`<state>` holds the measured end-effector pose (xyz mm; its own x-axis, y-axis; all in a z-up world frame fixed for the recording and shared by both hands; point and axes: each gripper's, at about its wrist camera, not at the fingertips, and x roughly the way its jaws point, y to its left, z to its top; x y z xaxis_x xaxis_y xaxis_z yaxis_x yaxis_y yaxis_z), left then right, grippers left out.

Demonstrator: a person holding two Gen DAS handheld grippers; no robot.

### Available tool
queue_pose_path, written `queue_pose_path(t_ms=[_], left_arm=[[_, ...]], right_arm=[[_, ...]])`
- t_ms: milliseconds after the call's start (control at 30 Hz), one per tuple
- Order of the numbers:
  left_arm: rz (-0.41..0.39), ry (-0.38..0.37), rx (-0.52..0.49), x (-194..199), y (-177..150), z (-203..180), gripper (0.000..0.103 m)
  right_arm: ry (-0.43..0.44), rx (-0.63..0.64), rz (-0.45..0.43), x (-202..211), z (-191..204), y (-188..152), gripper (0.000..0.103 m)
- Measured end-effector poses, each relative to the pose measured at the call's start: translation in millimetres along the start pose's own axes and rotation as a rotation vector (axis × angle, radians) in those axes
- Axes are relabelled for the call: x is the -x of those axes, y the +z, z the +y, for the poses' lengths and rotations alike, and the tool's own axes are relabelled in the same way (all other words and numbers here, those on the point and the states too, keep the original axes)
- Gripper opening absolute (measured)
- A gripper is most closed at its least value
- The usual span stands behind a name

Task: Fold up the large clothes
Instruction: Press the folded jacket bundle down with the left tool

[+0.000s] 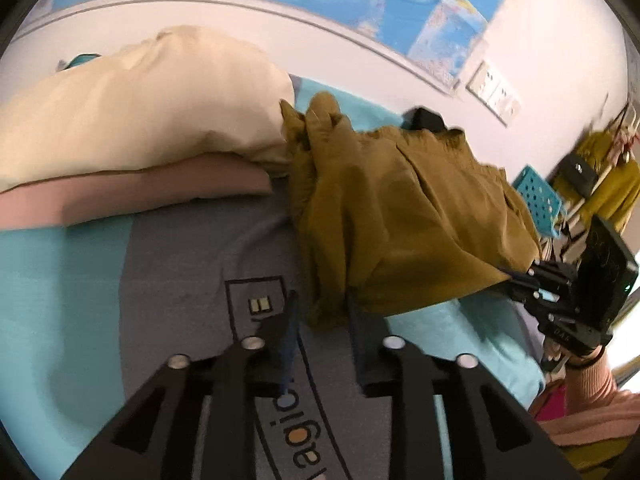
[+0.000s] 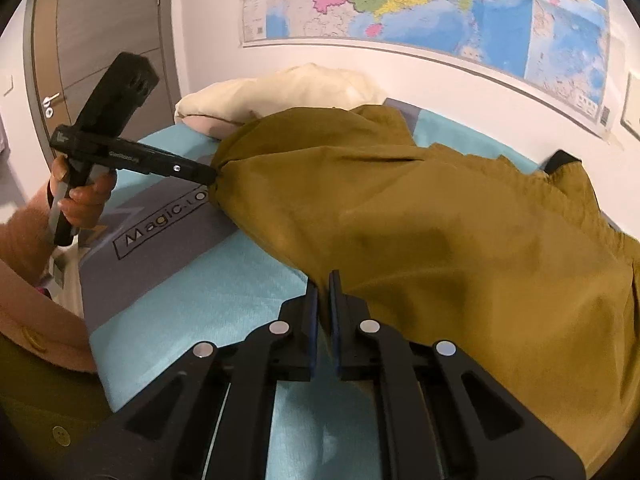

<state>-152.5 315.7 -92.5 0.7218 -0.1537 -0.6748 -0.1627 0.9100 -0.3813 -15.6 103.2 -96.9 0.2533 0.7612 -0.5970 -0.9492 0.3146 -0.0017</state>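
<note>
Garment: mustard-brown garment [image 2: 460, 248] lies bunched on the bed [image 2: 208, 292], partly lifted, its far end against the pillow [image 1: 132, 108].
Left gripper: left gripper [image 1: 322, 312] has its fingers spread in the left wrist view, with a gathered corner of the garment hanging between them; the right finger [image 1: 360, 332] touches the cloth. In the right wrist view the tip meets a puckered point of cloth; whether it grips there cannot be told.
Right gripper: right gripper [image 2: 324, 300] has its fingers nearly pressed together, pinching the garment's near edge in the narrow gap.
Garment span: cloth stretches between the two grippers, sagging onto the bed in the middle.
Left hand: hand [image 2: 82, 196] wraps the left gripper's handle, which is held roughly level, pointing across the bed toward the garment.
Right arm: pink sleeve [image 1: 592, 376] shows behind the right gripper, low at the bed's edge.
Bed surface: turquoise sheet with a grey printed mat [image 1: 192, 264] beneath the left gripper.
Pillow: cream, resting on a pink folded cloth [image 1: 140, 192].
Wall: map [image 2: 400, 0] above the bed; door [image 2: 100, 20] at left.
</note>
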Motion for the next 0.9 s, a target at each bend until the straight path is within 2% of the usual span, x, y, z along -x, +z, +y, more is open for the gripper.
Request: queue_pose_path(t_ms=[100, 233, 333, 367, 400, 467, 533, 567, 633, 667, 733, 767, 833, 867, 900], left_arm=[[-0.036, -0.025, 0.016, 12, -2, 1, 0.029], [-0.013, 0.041, -0.068, 6, -2, -16, 0.03], [0.016, 0.078, -0.109, -5, -3, -26, 0.031], [0.031, 0.109, -0.116, -11, -3, -28, 0.028], [0.044, 0.128, -0.114, -17, -3, -28, 0.015], [0.03, 0.129, -0.097, -15, -2, -27, 0.012], [-0.002, 0.117, -0.082, -2, -2, -24, 0.01], [-0.013, 0.082, -0.054, 8, -1, -19, 0.003], [-0.056, 0.203, -0.037, 26, -2, -6, 0.0], [-0.064, 0.215, 0.001, 35, -3, 7, 0.0], [-0.084, 0.135, 0.047, 47, -5, 19, 0.0], [-0.095, 0.122, 0.019, 50, -6, 14, 0.0], [-0.12, 0.1, -0.055, 54, -8, -2, 0.013], [-0.124, 0.082, -0.076, 52, -7, -9, 0.035], [-0.126, 0.072, -0.093, 47, -5, -17, 0.044]], right_arm=[[-0.016, 0.01, -0.001, 0, 3, 1, 0.006], [-0.026, 0.048, -0.011, -3, 13, 1, 0.021], [-0.048, 0.083, -0.002, -11, 21, 5, 0.027], [-0.057, 0.098, 0.0, -13, 25, 6, 0.027], [-0.064, 0.112, 0.002, -16, 28, 8, 0.027], [-0.084, 0.127, 0.005, -20, 29, 10, 0.011], [-0.067, 0.089, -0.007, -17, 22, 12, 0.003], [-0.053, 0.073, -0.014, -14, 19, 12, 0.002], [-0.048, 0.034, -0.032, -6, 10, 13, 0.002], [-0.033, 0.024, -0.031, -5, 8, 12, 0.002], [-0.026, 0.033, -0.018, -10, 11, 9, 0.002], [-0.029, 0.033, -0.013, -12, 12, 9, 0.002], [-0.027, 0.029, -0.011, -13, 14, 10, 0.004], [-0.03, 0.033, -0.011, -12, 15, 10, 0.004], [-0.021, 0.027, -0.014, -11, 15, 10, 0.007]])
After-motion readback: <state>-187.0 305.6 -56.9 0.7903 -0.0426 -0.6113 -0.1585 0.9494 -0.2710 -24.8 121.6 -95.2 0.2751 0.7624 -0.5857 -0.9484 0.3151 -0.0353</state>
